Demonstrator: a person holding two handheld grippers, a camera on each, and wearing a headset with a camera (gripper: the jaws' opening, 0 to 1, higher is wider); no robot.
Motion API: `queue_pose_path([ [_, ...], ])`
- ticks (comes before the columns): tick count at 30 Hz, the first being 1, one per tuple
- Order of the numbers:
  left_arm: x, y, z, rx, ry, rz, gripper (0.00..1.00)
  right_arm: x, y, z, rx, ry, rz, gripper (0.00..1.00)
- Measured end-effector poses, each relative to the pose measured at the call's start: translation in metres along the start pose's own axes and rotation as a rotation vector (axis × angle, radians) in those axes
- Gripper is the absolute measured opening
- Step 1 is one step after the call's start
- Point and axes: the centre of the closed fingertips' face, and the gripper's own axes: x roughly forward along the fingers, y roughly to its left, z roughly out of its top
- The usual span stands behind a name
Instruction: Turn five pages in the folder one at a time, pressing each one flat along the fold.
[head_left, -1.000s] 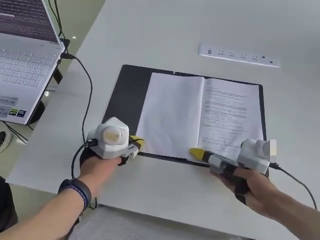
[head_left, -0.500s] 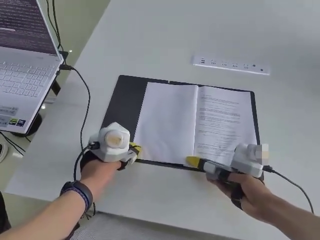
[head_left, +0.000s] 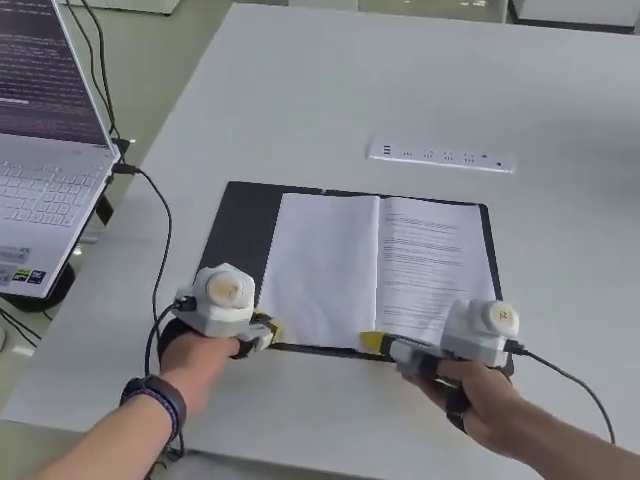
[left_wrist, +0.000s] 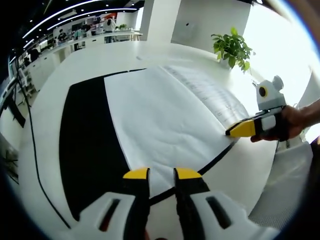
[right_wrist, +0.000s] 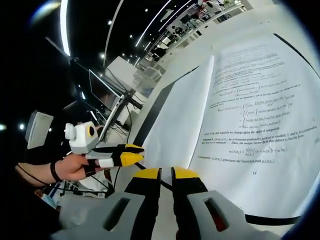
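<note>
A black folder (head_left: 235, 235) lies open on the white table. A blank white page (head_left: 320, 265) lies to the left of the fold and a printed text page (head_left: 432, 265) to the right. My left gripper (head_left: 268, 328) rests at the folder's near edge by the blank page's lower left corner, its yellow tips together (left_wrist: 161, 174). My right gripper (head_left: 372, 342) sits at the near edge just below the fold, also shut (right_wrist: 166, 173) and holding nothing. Each gripper shows in the other's view: the right gripper (left_wrist: 243, 129) and the left gripper (right_wrist: 127, 152).
An open laptop (head_left: 40, 150) stands at the left, with black cables (head_left: 165, 235) trailing toward the left hand. A white power strip (head_left: 440, 156) lies beyond the folder. A potted plant (left_wrist: 232, 47) stands far off. The table edge (head_left: 300, 455) runs close to the hands.
The head camera has tilted, so the whole picture has shifted. Both grippers keep about the same places at the folder's near edge, and the pages lie as before.
</note>
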Motion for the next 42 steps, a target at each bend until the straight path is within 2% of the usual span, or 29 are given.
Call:
queue_pose_path([
  [1, -0.004, -0.002, 0.001, -0.016, -0.006, -0.001, 0.22, -0.001, 0.002, 0.000, -0.006, 0.002, 0.002, 0.09],
  [4, -0.009, -0.004, 0.005, -0.015, -0.024, -0.002, 0.25, -0.005, 0.005, 0.002, -0.030, -0.001, 0.002, 0.14],
  [8, -0.019, -0.004, 0.009, -0.028, -0.037, 0.003, 0.33, -0.013, 0.003, 0.003, -0.051, -0.005, -0.011, 0.19],
  [12, -0.027, -0.008, 0.013, -0.009, -0.058, 0.003, 0.35, -0.024, 0.000, 0.004, -0.069, -0.018, -0.032, 0.24],
  [14, -0.032, -0.010, 0.015, -0.001, -0.061, 0.001, 0.37, -0.031, -0.003, 0.008, -0.063, -0.032, -0.043, 0.26],
  [21, -0.047, -0.012, 0.025, 0.017, -0.102, 0.008, 0.41, -0.055, -0.006, 0.025, -0.122, -0.073, -0.080, 0.30],
  [24, -0.056, -0.013, 0.033, 0.031, -0.123, 0.013, 0.43, -0.066, -0.007, 0.030, -0.183, -0.068, -0.102, 0.32],
  [27, -0.066, -0.012, 0.041, 0.052, -0.151, 0.020, 0.46, -0.075, -0.010, 0.027, -0.271, -0.023, -0.137, 0.32],
  [28, -0.068, -0.013, 0.043, 0.058, -0.156, 0.019, 0.46, -0.077, -0.008, 0.026, -0.276, -0.020, -0.138, 0.33],
  [36, -0.087, -0.015, 0.052, 0.071, -0.190, 0.040, 0.50, -0.101, 0.002, 0.046, -0.290, -0.108, -0.151, 0.42],
  [42, -0.104, -0.021, 0.061, 0.099, -0.212, 0.047, 0.55, -0.125, 0.004, 0.057, -0.333, -0.137, -0.180, 0.49],
])
